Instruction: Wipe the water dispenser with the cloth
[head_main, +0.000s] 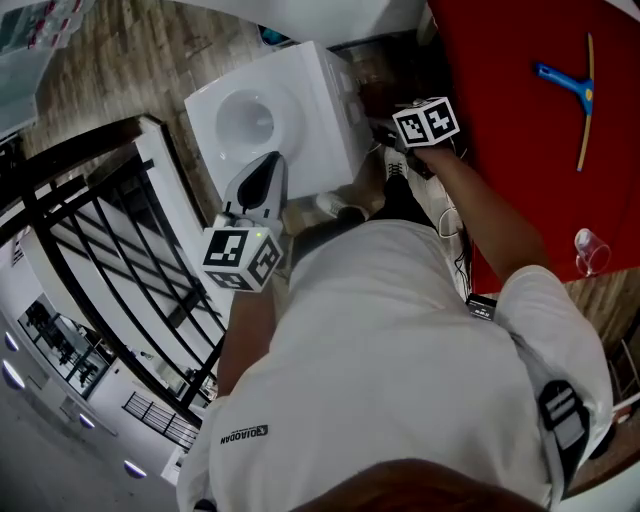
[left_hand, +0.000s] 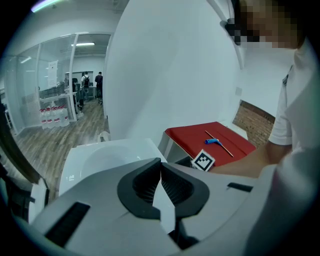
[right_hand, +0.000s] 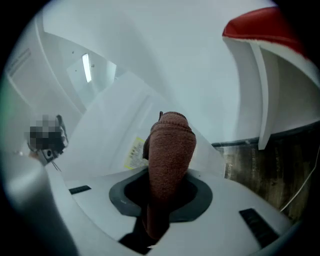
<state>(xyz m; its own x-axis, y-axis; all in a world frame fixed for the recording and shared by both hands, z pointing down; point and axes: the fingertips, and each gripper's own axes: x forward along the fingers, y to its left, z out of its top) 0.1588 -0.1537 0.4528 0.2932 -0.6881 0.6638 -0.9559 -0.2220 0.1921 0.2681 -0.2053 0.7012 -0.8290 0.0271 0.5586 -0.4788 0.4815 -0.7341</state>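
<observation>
Stands over the white water dispenser (head_main: 300, 110), at 12 o'clock in the head view. Grips a folded brown cloth (right_hand: 171, 145) tight between the fingers of the right gripper (right_hand: 167, 175), down at the dispenser's 3 o'clock side, with the cloth's end against or just off the white panel near a yellow label (right_hand: 134, 152); hard to tell which. Holds the left gripper (left_hand: 161, 167) at the 6 o'clock edge of the dispenser's top, fingers closed together on nothing, pointing over the round recess (head_main: 245, 118). By the look of it, wiping under way on the side panel; no telling how much is done, with no streaks or dirt to be seen. Probably left to do: the top, the recess and the other sides. At 2 o'clock, a red counter (head_main: 520, 100) with a blue-handled tool (head_main: 572, 88) lying on it, well apart from both grippers
</observation>
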